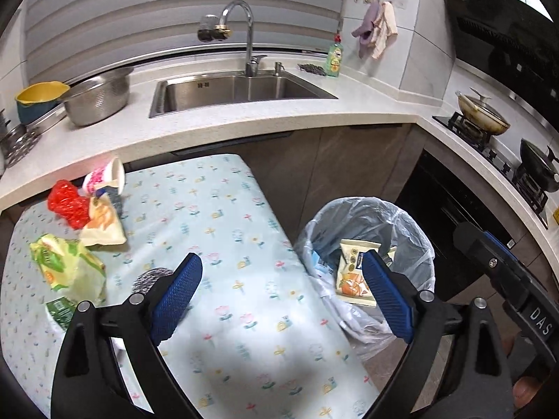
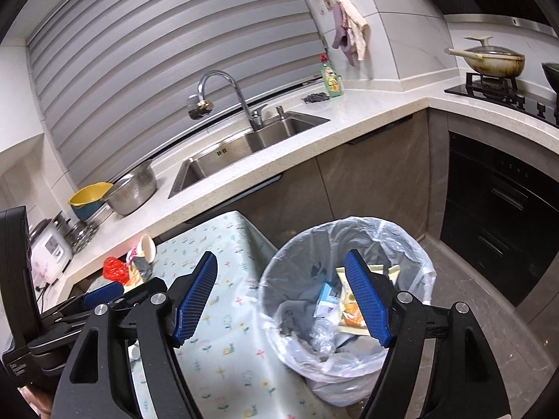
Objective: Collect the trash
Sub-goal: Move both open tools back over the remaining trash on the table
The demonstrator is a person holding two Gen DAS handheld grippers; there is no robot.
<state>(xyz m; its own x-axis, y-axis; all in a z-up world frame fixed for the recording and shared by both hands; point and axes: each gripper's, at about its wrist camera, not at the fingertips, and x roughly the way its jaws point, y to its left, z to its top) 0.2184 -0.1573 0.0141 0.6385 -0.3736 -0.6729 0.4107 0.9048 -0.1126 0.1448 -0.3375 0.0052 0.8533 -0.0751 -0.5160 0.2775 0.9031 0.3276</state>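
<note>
A trash bin (image 2: 401, 244) lined with a clear bag stands on the floor right of the small table (image 1: 223, 230); it also shows in the left wrist view (image 1: 412, 230). Inside lie a cream snack wrapper (image 1: 353, 272), a crushed bottle (image 2: 321, 338) and a blue carton (image 2: 326, 302). On the table's left lie a red wrapper (image 1: 68, 204), a tipped pink cup (image 1: 104, 178), a cream snack bag (image 1: 103, 223) and a green bag (image 1: 66, 267). My left gripper (image 1: 281, 291) is open and empty above the table's right edge. My right gripper (image 2: 281, 296) is open and empty above the bin's left rim.
A kitchen counter (image 1: 244, 115) with a steel sink (image 1: 237, 90), a colander (image 1: 96, 97) and a yellow bowl (image 1: 40, 96) runs behind the table. A stove (image 1: 496, 146) with pans stands at the right. A dark oven front (image 2: 503, 209) is beside the bin.
</note>
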